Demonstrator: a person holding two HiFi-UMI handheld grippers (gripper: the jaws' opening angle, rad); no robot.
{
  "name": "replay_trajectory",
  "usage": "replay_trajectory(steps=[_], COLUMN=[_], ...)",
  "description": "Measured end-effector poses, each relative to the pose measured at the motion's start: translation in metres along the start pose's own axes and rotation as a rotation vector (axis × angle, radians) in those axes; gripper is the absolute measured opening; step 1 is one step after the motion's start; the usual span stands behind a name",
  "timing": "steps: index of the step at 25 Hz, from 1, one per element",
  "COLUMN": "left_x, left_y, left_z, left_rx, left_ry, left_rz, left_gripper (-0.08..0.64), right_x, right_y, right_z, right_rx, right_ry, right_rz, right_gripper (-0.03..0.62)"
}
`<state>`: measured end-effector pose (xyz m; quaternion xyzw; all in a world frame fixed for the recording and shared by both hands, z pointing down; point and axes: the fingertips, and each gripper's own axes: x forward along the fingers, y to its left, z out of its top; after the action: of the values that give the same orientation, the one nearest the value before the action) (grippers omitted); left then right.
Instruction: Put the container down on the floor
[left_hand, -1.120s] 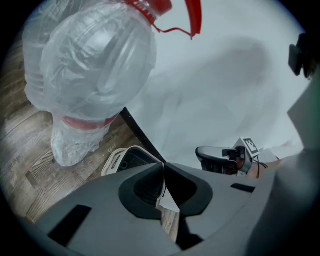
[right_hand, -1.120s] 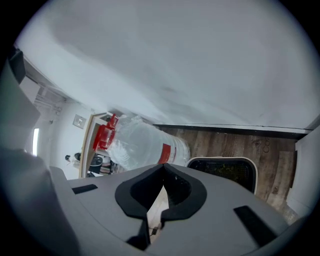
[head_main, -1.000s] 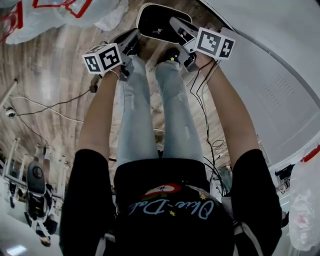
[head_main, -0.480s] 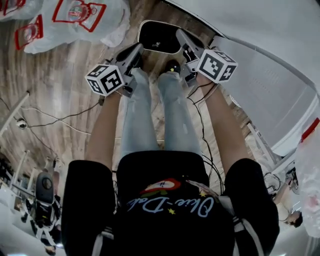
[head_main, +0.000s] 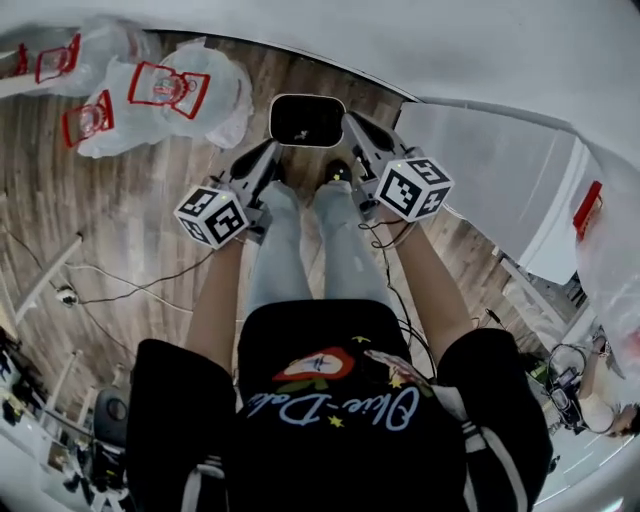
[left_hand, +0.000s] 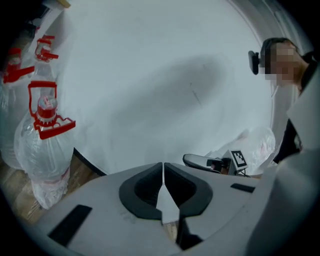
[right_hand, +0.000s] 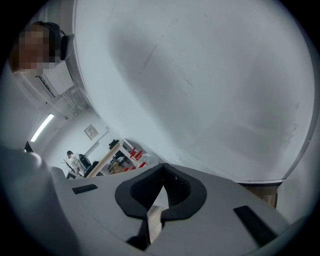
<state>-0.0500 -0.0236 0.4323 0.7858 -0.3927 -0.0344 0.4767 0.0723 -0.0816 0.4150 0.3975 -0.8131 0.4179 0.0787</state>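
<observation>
A black oblong container with a pale rim (head_main: 307, 120) lies on the wooden floor just ahead of the person's feet. My left gripper (head_main: 268, 152) points at its near left corner, apart from it and shut with nothing held. At the container's right edge my right gripper (head_main: 352, 125) is also shut and empty. In the left gripper view the left gripper's jaws (left_hand: 163, 167) meet in a closed line before a white wall, and the right gripper (left_hand: 215, 162) shows beyond them. The right gripper (right_hand: 163, 172) view shows closed jaws too. Neither gripper view shows the container.
Large water bottles with red handles in clear bags (head_main: 165, 95) stand on the floor at the back left, one bottle (left_hand: 45, 145) close to the left gripper. A white wall runs behind. Cables (head_main: 130, 285) trail over the floor at left. A white panel (head_main: 500, 170) leans at the right.
The head view has tilted up, so the container, feet and both grippers sit lower in the picture, with more wall and bagged bottles showing. Both grippers stay shut and empty beside the container.
</observation>
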Motion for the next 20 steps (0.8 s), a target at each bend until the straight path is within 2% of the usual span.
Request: replay_trajectory(steps=[5,11,13,17,20], left_x=[-0.009,-0.025,-0.032,-0.043,-0.047], left_y=[-0.037,-0.074,-0.086,-0.108,-0.129], left_z=[0.019,0.042,0.049,0.059,0.062], left_rx=[0.059,0.133,0.152,0.205,0.240], left_ry=[0.051,0.040,0.029,0.024,0.036], left_rz=[-0.046,-0.051,-0.050,-0.050,-0.059], left_gripper=[0.012,0.012,0.012,0.012,0.012], right_x=[-0.029,-0.066,-0.076,-0.085,-0.095], right_y=[0.031,0.057,0.064,0.085,0.105], right_z=[0.029,0.062,0.069,0.071,0.076], right_rx=[-0.087,-0.051,-0.069,-0.219,-0.285], right_ry=[-0.049,-0.150,-0.162,-0.109,-0.103], right_rz=[0.002,0.026,0.022,0.009,0.030], right_gripper=[-0.002,-0.002,-0.001,-0.002,0.000])
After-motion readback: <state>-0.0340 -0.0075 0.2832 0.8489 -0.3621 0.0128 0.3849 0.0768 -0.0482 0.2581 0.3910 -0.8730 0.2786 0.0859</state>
